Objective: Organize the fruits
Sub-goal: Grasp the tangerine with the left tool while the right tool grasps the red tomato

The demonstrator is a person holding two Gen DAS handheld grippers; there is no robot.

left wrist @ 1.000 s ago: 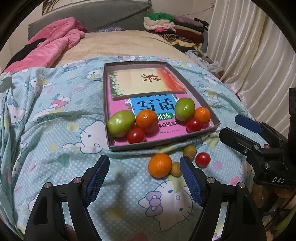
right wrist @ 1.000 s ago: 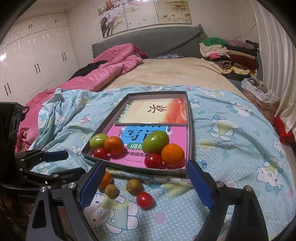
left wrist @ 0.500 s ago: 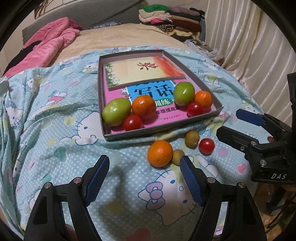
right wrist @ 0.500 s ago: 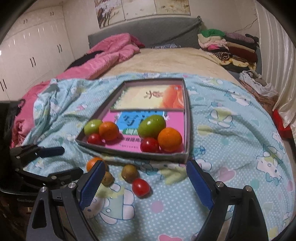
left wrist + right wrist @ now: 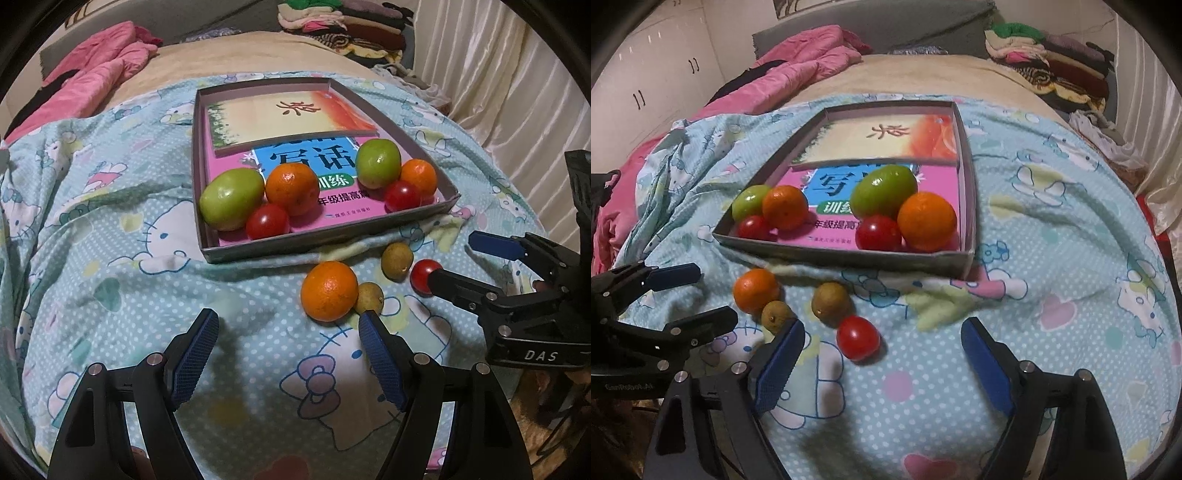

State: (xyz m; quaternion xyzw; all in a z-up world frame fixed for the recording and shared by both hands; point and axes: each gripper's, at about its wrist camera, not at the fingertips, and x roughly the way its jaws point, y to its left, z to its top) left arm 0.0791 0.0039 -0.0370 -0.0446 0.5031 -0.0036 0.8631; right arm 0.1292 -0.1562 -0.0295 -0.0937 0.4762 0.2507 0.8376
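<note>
Seen from left to right, the left gripper (image 5: 288, 354) is held with its jaws apart and nothing between them, above the patterned bedsheet (image 5: 110, 295). Compared with a second ago, it has been lowered toward the loose fruit, and the loose orange (image 5: 328, 290) is now seen just ahead of its right-hand pad, with a small brown fruit (image 5: 369, 297) touching the orange.

Further right, the second brown fruit (image 5: 397, 258) and the loose cherry tomato (image 5: 424, 277) lie near each other on the sheet, all 4 loose pieces just in front of the shallow cardboard box (image 5: 321, 245). Inside that box, 6 fruits are already set on the books: 2 green fruits, 2 oranges and 2 cherry tomatoes, grouped in 2 clusters of 3 at the near corners.

The right gripper (image 5: 882, 354) has likewise been brought lower, and its jaws have just been closing slightly; they are still apart, with nothing pressed between the pads. The cherry tomato (image 5: 857, 338) now sits just ahead of the gap, toward the left pad.

It is judged that both grippers are being set up for pickups, the orange for the left and the tomato for the right, so that the 4 remaining fruits can be moved into the box.
</note>
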